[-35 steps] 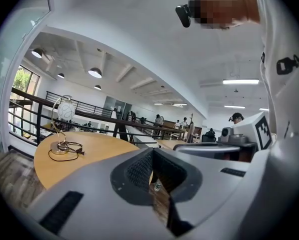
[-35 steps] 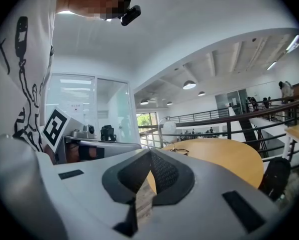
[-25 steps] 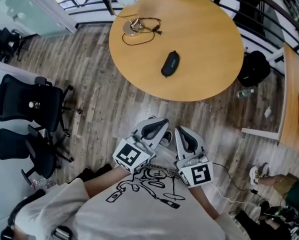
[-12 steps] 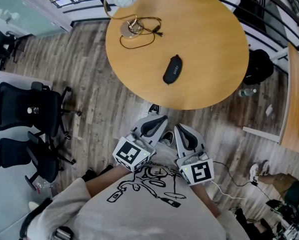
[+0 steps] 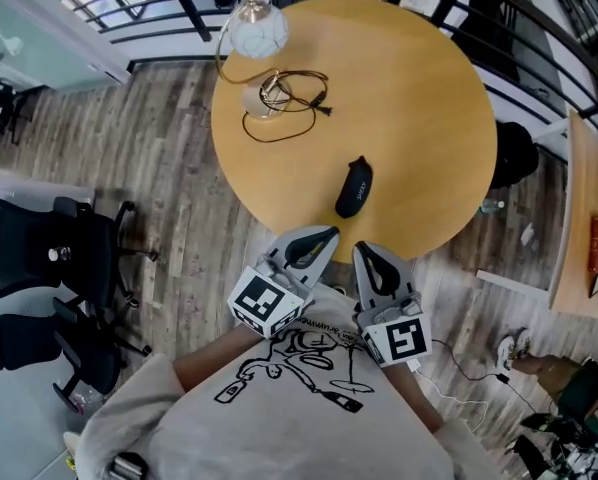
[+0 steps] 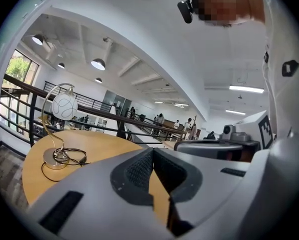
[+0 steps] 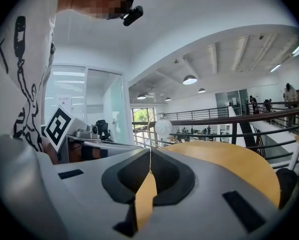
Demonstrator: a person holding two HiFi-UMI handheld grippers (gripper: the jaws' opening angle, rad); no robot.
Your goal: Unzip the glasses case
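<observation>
**Item:** black, oblong, soft-sided glasses case (image 5: 354, 187). It lay flat on the round, light-wood table (image 5: 419, 98), close to the edge nearest the person. Its long axis ran roughly away from them. The zip and its puller were too small to make out.

**Left claw** (image 5: 329, 233): jaws together, nothing between them. It was held over the floor just short of the table rim and apart from the case.

**Right claw** (image 5: 363, 248): jaws likewise together and empty. It sat beside the left claw and did not touch the case.

**Other contents of the table:** white globe lamp on a curved metal stem (image 5: 256, 29), with a loose black cable (image 5: 291, 86) coiled at its base. Both stood well apart from the case, on the far left side.

**Surroundings:** black office chairs (image 5: 54, 243) on the grey plank floor (image 5: 184, 218).

**Step in hand (judged):** the approach. Neither claw had reached the case, and the unzipping had not begun.

**Next move (judged):**
- Bring both claws over the table rim.
- Part the jaws of one and pin the case body steady.
- Find the small zip puller with the other and pinch it.
- The pull should follow the seam round the case's curved end.
</observation>
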